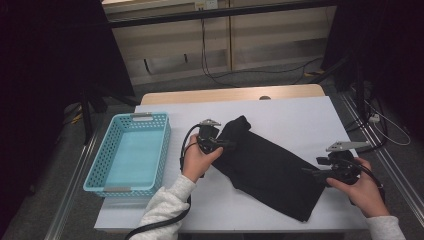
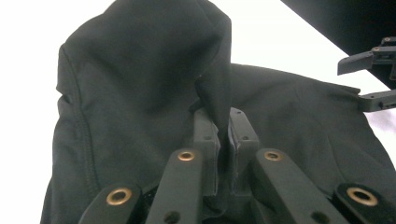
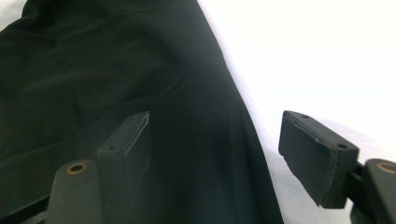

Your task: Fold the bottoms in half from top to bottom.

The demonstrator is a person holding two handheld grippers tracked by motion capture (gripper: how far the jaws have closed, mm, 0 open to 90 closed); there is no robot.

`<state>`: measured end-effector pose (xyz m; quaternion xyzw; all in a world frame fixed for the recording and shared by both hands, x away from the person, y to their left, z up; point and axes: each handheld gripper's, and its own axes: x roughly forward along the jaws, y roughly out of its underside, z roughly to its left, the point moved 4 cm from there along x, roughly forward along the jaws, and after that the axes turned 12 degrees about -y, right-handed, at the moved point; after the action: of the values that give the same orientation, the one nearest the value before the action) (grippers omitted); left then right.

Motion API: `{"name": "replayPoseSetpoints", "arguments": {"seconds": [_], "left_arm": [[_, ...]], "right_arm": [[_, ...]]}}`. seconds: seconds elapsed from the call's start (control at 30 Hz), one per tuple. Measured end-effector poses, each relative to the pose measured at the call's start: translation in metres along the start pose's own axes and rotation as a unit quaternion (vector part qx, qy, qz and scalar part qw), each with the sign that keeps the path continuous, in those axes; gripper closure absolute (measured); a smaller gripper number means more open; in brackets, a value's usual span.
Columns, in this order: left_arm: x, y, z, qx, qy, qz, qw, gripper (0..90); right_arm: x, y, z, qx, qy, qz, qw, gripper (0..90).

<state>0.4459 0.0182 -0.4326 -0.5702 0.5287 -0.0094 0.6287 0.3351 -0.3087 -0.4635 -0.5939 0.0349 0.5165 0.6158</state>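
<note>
This looks like a lab or recording room rather than a home. A table [image 1: 300, 107] under a white cover stands on a grey floor, hemmed in by dark curtains [image 1: 47, 60] on both sides, with loose cables [image 1: 220, 75] trailing along a plain panelled wall [image 1: 260, 40]. A metal rail [image 1: 75, 175] runs beside the table.

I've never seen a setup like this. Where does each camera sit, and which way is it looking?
High view: above the person's side, looking forward and down at the table; both forearms, hands and grippers show.
Left gripper view: rides the left gripper, looking along jaws pinching the black cloth.
Right gripper view: rides the right gripper, jaws open over the cloth's edge.
All three views share the cloth.
</note>
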Motion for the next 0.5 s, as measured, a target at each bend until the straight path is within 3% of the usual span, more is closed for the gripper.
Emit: {"name": "replayPoseSetpoints", "arguments": {"seconds": [0.5], "left_arm": [[-0.0017,-0.0008,-0.0047,0.004,0.007,-0.003,1.0000,84.7]], "right_arm": [[0.0003,-0.0007,0.0004,-0.003,0.001,0.000,1.0000,25.6]]}}
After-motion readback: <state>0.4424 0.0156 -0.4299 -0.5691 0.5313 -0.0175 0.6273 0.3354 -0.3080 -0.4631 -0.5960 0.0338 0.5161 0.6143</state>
